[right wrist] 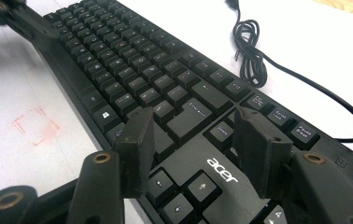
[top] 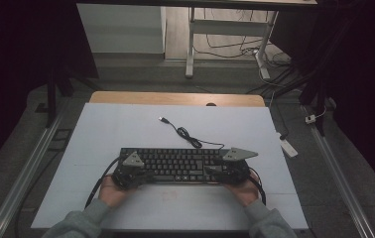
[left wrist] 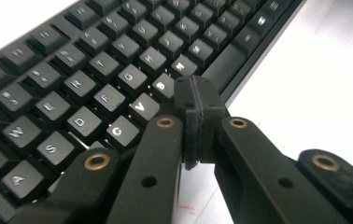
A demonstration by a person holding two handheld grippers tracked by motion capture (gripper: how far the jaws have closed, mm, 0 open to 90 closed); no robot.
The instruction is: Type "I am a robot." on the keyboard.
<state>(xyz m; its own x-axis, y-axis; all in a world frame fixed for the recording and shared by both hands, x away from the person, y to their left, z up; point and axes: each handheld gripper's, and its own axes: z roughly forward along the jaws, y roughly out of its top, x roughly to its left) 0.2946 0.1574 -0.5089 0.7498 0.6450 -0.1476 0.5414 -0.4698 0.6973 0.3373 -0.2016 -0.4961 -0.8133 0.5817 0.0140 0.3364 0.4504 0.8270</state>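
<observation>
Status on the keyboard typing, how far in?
Done: keyboard laid out on the white mat. In hand: left gripper, shut, tip by the B key; right gripper, open, above the arrow keys. Left: cable lies unplugged; which keys were pressed can't be told.

The person wears grey sleeves (top: pixel 84 220). Each black gripper, the left gripper (left wrist: pixel 198 100) and the right gripper (right wrist: pixel 198 135), has brass-ringed pivot holes, a grey three-cornered plate (top: pixel 134 158) on top, and a trailing black cable (top: pixel 98 186).
</observation>
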